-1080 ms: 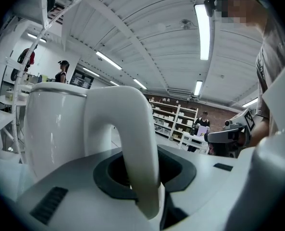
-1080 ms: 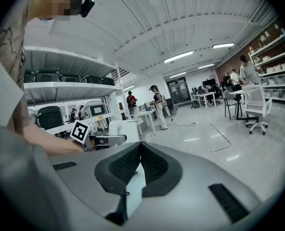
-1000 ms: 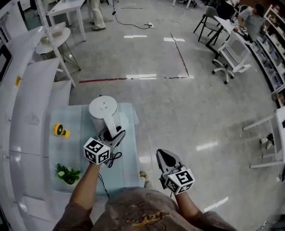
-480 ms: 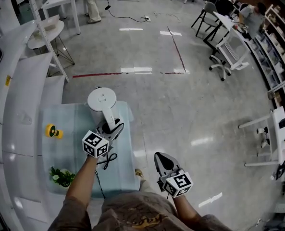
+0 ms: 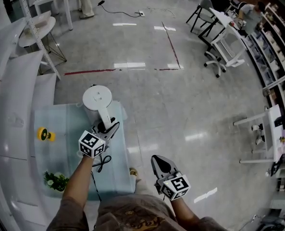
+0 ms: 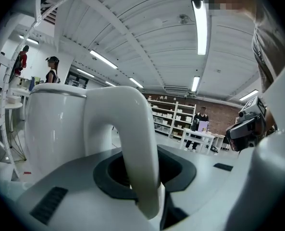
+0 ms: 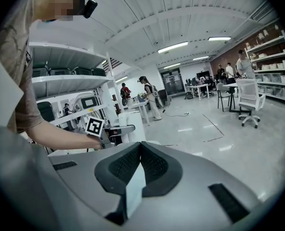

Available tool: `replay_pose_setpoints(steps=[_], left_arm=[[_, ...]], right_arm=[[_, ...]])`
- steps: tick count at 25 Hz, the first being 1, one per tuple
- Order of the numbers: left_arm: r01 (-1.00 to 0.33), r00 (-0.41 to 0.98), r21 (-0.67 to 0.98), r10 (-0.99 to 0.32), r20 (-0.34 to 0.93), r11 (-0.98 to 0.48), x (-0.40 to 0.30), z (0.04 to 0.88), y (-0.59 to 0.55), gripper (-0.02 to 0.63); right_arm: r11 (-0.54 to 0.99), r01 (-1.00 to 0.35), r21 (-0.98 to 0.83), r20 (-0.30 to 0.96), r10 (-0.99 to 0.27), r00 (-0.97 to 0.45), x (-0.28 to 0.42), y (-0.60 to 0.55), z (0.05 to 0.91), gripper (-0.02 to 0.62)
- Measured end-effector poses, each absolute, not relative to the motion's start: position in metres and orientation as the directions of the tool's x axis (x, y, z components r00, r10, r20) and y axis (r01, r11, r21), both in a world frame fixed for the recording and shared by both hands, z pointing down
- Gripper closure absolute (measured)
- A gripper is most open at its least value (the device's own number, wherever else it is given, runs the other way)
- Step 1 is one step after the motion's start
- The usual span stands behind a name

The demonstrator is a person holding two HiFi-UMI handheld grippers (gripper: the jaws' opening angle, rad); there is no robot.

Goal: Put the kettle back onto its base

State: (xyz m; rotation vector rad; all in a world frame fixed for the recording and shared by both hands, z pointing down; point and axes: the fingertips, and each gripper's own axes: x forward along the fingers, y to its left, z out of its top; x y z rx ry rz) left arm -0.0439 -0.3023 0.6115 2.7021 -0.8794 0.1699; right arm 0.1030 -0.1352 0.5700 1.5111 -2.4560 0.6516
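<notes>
Left gripper (image 5: 106, 127): jaws partly apart, clamped on the smooth, arched white plastic handle (image 6: 135, 129) of the kettle (image 5: 97, 99). The kettle's round, glossy white body sits just ahead of the tips, over the pale glassy table (image 5: 65, 121). Base can't be made out. A thin black cord (image 5: 102, 161) is looped just behind the jaws. Right gripper (image 5: 160, 161) is well off to the right over the polished floor (image 5: 180, 109), its ribbed dark pads closed together with nothing held.
</notes>
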Motion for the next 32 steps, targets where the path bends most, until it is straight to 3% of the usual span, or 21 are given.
replay_pose_setpoints(steps=[32], left_arm=[[-0.640,0.768,0.185,-0.616,0.176,-0.746,-0.038,0.625,-0.273,0.493]], right_arm=[[0.406,-0.870,-0.280,0.428,-0.758,-0.492,0.098,-0.130,0.590,0.595]])
